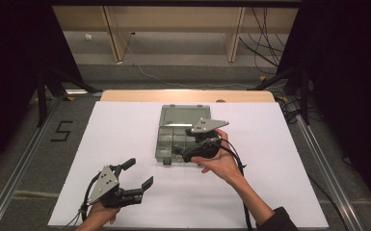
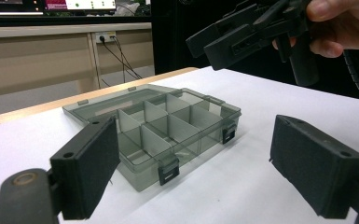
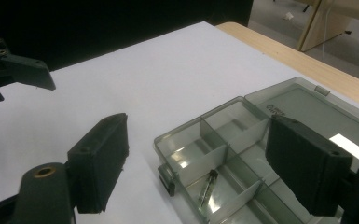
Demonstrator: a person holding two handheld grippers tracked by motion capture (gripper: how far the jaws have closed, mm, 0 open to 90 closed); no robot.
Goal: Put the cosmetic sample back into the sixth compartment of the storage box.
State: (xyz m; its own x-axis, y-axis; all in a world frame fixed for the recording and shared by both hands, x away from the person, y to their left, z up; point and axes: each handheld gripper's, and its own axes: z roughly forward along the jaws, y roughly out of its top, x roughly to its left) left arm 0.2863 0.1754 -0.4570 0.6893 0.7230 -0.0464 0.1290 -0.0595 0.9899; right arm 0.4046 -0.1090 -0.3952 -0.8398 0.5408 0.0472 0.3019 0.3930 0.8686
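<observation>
A smoky clear compartment box (image 1: 166, 139) lies open in the middle of the white sheet, its lid (image 1: 183, 114) folded back flat. In the right gripper view the box (image 3: 242, 135) holds one slim dark cylinder (image 3: 208, 185) in a front compartment. My right gripper (image 1: 185, 143) hovers over the box's right side, jaws open and empty (image 3: 203, 161). My left gripper (image 1: 139, 172) rests low near the front left of the sheet, apart from the box. It is open with nothing between its pads (image 2: 200, 163) and faces the box (image 2: 158, 135) and the right gripper (image 2: 210, 46).
The white sheet (image 1: 270, 159) covers most of the table, with a wooden edge (image 1: 188, 95) at the far side. Dark stand legs (image 1: 43, 91) flank both far corners. Cables (image 1: 173, 82) run over the floor beyond, and a "5" (image 1: 61, 131) marks the floor at left.
</observation>
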